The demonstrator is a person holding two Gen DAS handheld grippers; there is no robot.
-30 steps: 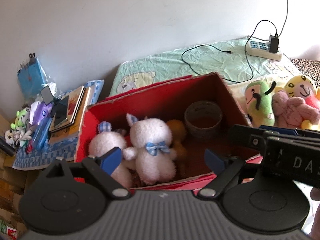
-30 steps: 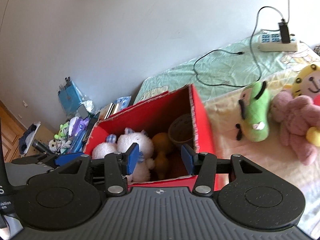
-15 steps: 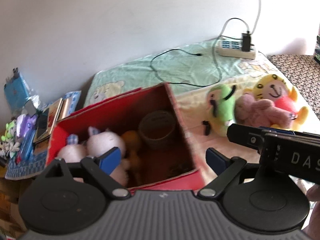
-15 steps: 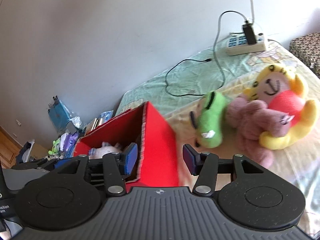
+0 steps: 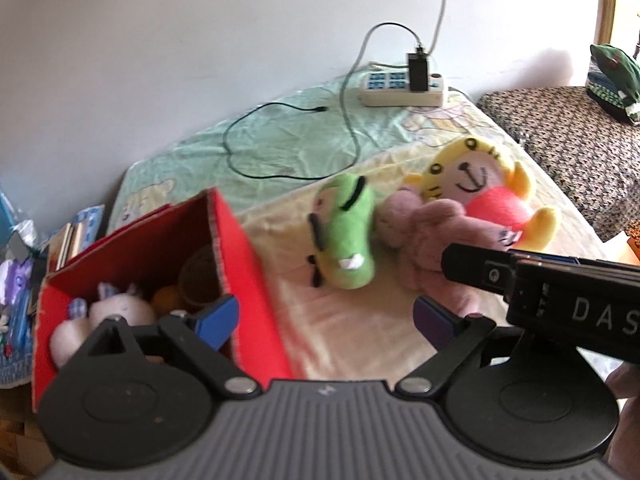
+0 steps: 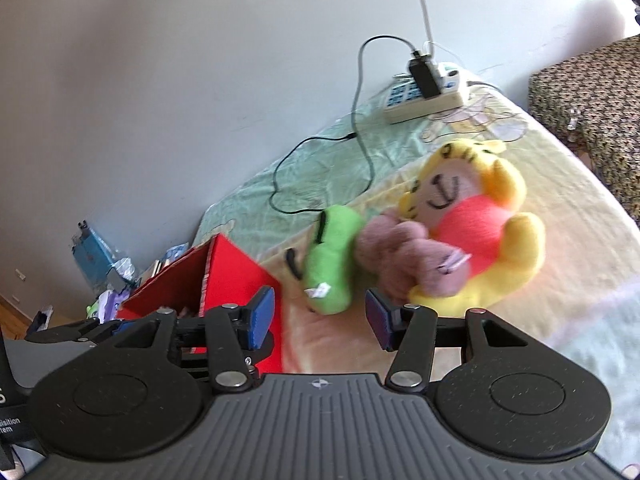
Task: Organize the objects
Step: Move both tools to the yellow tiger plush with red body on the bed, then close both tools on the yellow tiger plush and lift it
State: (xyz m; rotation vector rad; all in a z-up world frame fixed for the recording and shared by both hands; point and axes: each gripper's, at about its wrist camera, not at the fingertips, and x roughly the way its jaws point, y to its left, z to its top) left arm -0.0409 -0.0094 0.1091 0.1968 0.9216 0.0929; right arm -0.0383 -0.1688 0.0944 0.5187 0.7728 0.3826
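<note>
Bed [image 5: 360, 332], covered by a pale yellow and green sheet, carries all the task's things. Red box [image 5: 256, 292] stands open-topped at the bed's left side. To its right three soft toys lie in a row on the sheet, touching: yellow tiger plush [image 5: 480, 184] farthest right, pink plush [image 5: 436, 240] lying against its front, green plush [image 5: 348, 232] nearest the box but apart from it. A white power strip [image 5: 400, 88] with a black plug sits by the wall at the far end of the bed; its black cable [image 5: 288, 168] loops over the green sheet.

Left wrist view only: the box interior, holding white plush toys [image 5: 116, 308], an orange item and a brown woven basket [image 5: 198, 280]; the right gripper's black body crossing the right edge, in front of the pink plush; part of a hand [image 5: 624, 384] at the lower right. Right wrist view only: the box from its outer red wall [image 6: 240, 272], interior mostly hidden; clutter on the floor beyond it; the image is motion-blurred.

Left gripper [image 5: 326, 322]: jaws wide apart, empty, held above the bed's near edge, pointing between box and green plush. Right gripper [image 6: 320, 318]: jaws apart, empty, aimed at the green plush [image 6: 332, 256], with the pink plush [image 6: 404, 260] and tiger [image 6: 472, 220] just right of centre.
</note>
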